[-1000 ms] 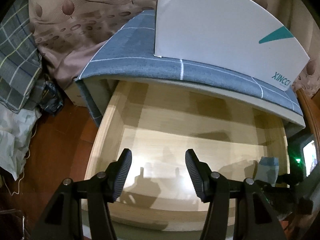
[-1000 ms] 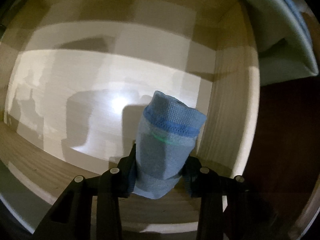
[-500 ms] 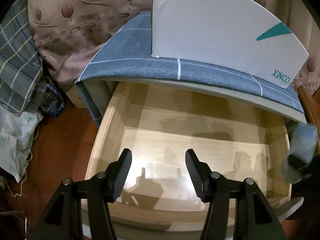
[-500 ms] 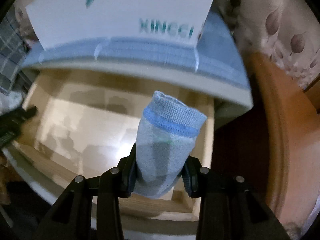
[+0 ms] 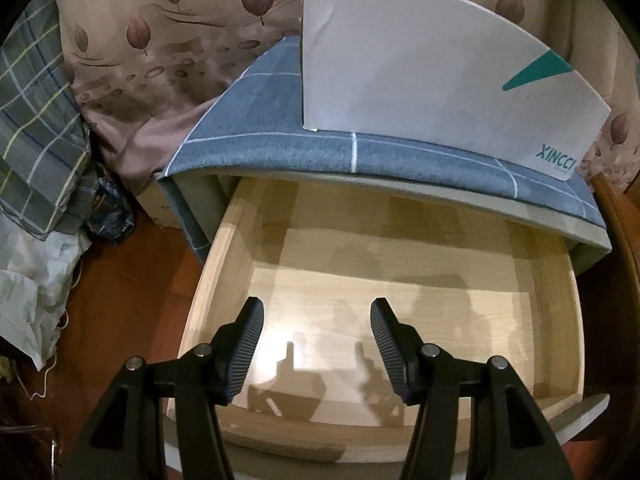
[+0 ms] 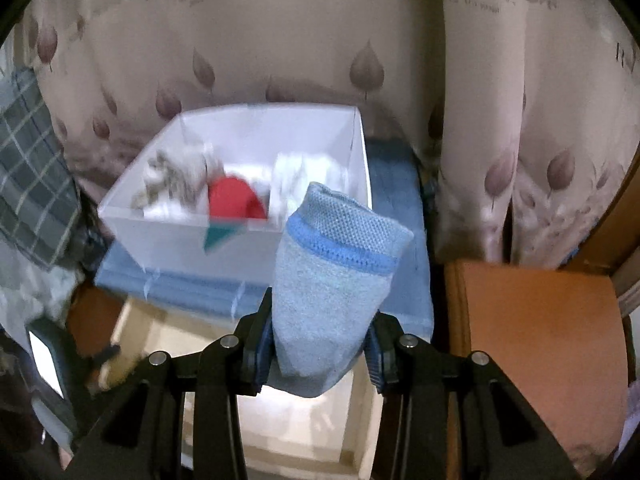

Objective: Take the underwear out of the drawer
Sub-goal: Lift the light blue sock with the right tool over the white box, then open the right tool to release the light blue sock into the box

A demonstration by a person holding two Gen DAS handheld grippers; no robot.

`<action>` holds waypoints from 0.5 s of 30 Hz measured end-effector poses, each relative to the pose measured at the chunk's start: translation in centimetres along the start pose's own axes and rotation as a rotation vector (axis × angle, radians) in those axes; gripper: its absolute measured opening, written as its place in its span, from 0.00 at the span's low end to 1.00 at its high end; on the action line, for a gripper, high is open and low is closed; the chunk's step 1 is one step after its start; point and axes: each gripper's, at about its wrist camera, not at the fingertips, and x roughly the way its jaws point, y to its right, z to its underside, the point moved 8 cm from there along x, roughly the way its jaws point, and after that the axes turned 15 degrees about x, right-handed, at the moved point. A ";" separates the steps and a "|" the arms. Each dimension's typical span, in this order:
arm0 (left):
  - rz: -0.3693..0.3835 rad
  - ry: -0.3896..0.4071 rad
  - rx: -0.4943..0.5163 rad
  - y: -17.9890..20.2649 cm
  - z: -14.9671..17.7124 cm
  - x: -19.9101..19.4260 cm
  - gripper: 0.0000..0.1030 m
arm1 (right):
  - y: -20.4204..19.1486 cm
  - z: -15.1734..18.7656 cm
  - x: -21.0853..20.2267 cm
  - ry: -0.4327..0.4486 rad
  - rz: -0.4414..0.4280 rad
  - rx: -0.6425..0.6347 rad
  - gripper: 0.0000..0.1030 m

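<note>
Now my right gripper [image 6: 320, 344] has its fingers clamped on the rolled blue underwear [image 6: 332, 288], squeezing the lower half of the roll so the banded end stands up free above the pads. I hold it low like that, I judge, because a soft roll gripped near its base keeps its shape and will not unfurl. The roll is up out of the drawer [image 6: 296, 420], which lies below and behind it, and it hangs in front of the white box [image 6: 240, 240] that sits on the blue-checked cloth above the drawer. That box already holds a red piece [image 6: 236, 200] and some pale cloth, so it looks like the place meant for this one too.

My left gripper [image 5: 316, 344] hovers over the near edge of the drawer with its fingers wide apart and nothing between them. From here the wooden drawer floor [image 5: 400, 300] shows bare, so I judge little is left to fetch.
</note>
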 end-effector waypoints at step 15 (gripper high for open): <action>-0.038 0.003 0.009 -0.1 -0.1 -0.2 0.55 | -3.9 -8.1 5.7 -0.020 0.027 -0.045 0.35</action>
